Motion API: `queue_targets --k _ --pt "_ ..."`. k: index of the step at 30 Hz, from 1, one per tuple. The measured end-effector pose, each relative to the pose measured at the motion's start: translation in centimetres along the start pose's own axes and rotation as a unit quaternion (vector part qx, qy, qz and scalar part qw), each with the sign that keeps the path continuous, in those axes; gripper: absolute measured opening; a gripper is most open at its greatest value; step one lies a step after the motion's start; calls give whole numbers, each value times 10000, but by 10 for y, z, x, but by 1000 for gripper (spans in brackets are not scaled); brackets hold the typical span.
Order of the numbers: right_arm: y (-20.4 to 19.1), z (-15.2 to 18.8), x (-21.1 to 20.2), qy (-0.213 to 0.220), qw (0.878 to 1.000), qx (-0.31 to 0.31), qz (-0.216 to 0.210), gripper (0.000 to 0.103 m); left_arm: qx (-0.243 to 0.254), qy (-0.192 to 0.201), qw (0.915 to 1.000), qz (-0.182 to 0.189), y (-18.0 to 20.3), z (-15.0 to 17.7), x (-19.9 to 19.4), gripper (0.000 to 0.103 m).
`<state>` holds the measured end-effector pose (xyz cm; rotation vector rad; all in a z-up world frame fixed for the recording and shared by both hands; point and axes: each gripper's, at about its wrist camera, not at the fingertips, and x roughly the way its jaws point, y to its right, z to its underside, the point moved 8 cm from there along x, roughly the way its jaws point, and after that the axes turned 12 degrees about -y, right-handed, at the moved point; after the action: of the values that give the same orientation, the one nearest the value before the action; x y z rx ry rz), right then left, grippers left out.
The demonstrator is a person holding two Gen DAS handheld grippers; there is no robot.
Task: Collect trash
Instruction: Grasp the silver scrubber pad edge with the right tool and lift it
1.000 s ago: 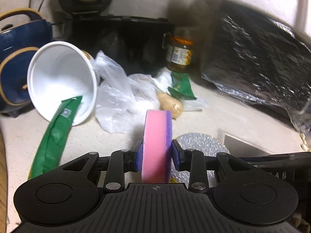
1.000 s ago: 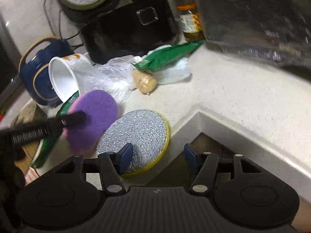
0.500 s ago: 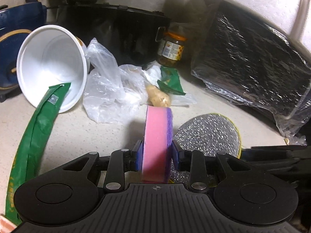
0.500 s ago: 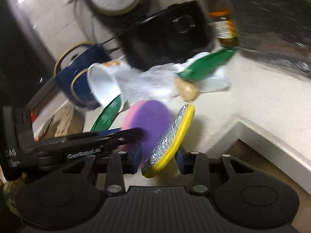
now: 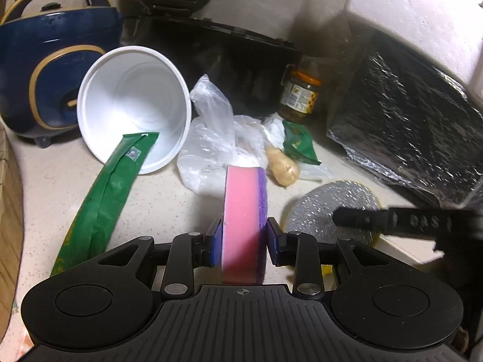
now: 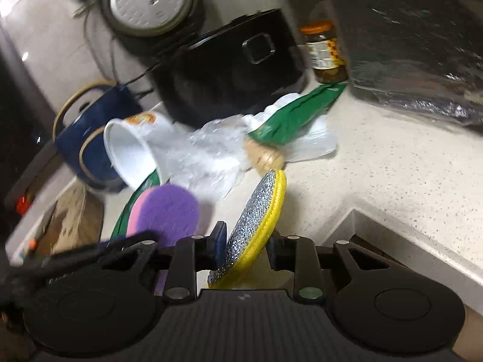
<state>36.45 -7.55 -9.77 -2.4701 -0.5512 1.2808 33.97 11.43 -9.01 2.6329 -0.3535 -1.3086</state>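
My left gripper (image 5: 243,238) is shut on a round pink and purple sponge (image 5: 241,205), held on edge above the counter. My right gripper (image 6: 246,244) has its jaws closing on a round silver scouring pad with a yellow back (image 6: 259,217); the pad is tilted up on edge between the fingers. Behind them lies the trash: a tipped white paper cup (image 5: 132,105), a long green wrapper (image 5: 102,199), a crumpled clear plastic bag (image 5: 211,144), a smaller green wrapper (image 5: 297,141) and a beige ginger piece (image 5: 283,169).
A blue rice cooker (image 5: 45,69) stands at the left, with a black pot (image 5: 226,69) and a glass jar (image 5: 300,93) at the back. A black foil bag (image 5: 407,126) fills the right. The counter's inner corner edge (image 6: 392,226) runs just right of my right gripper.
My right gripper closed around the silver pad, which was flat on the counter and now stands tilted and lifted. My left gripper, still on the sponge, shifted slightly.
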Motion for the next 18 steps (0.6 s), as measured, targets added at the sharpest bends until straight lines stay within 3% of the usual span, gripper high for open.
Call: queue_targets --k 3,7,18 --pt "3 -6 2 88 9999 39 136 26 64 1 10000 -4 5 1 0 35" --pt "-3 -8 -3 140 9998 -63 133 15 69 34 9999 -93 5 1 -1 35" --pt "-41 6 -30 308 9979 -563 41 14 -490 449 9977 -151 -17 -6 -24 35"
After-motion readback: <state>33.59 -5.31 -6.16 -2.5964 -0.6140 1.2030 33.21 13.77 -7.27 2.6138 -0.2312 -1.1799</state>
